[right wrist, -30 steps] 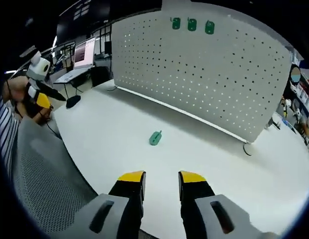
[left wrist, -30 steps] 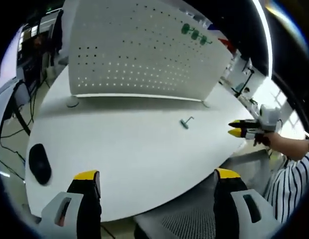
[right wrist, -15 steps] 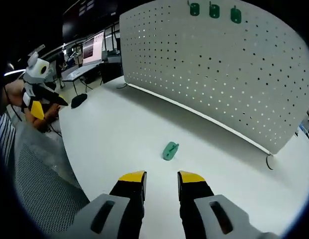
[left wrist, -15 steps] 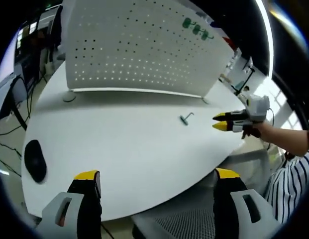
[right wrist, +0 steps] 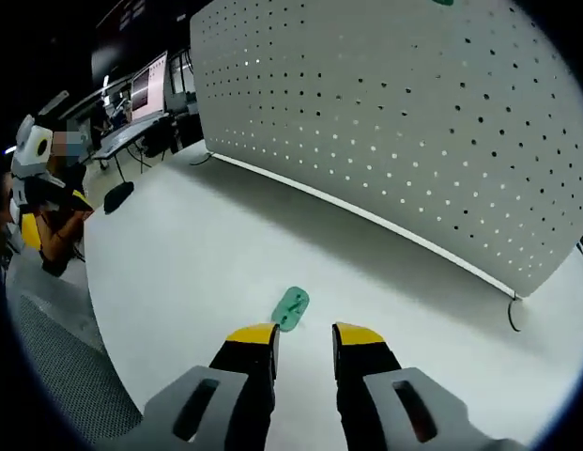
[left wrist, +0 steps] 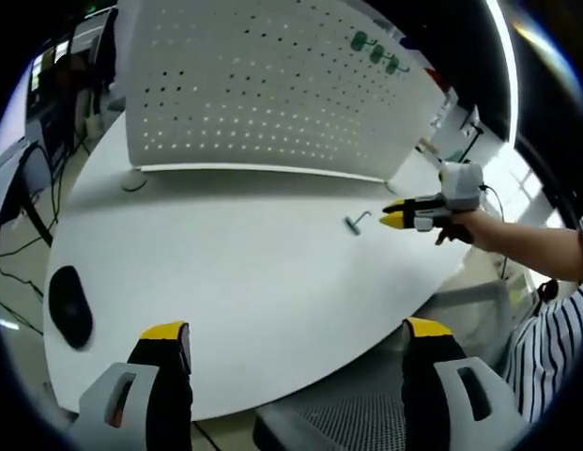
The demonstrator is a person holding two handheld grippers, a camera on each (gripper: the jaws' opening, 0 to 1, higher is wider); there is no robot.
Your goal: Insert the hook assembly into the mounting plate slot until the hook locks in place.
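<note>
A small green hook assembly (left wrist: 355, 222) lies flat on the white table (left wrist: 225, 272), apart from the white perforated mounting plate (left wrist: 263, 85) that stands upright behind it. Three green hooks (left wrist: 376, 53) hang near the plate's top edge. My right gripper (right wrist: 305, 336) is open and holds nothing. The hook assembly (right wrist: 291, 307) lies just beyond its left jaw tip. From the left gripper view, the right gripper (left wrist: 396, 214) comes in from the right with its tips beside the hook. My left gripper (left wrist: 296, 340) stands wide open over the table's near edge, far from the hook.
A black mouse (left wrist: 70, 305) lies at the table's left side. A mesh chair (left wrist: 366, 418) sits below the near edge. The plate rests on a round foot (left wrist: 133, 180). Monitors and desks (right wrist: 145, 85) stand behind. A person's hand holds the left gripper (right wrist: 38, 178).
The right gripper has moved forward and down toward the hook assembly, which now lies just past its jaw tips. The left gripper has barely moved. The hook has not shifted.
</note>
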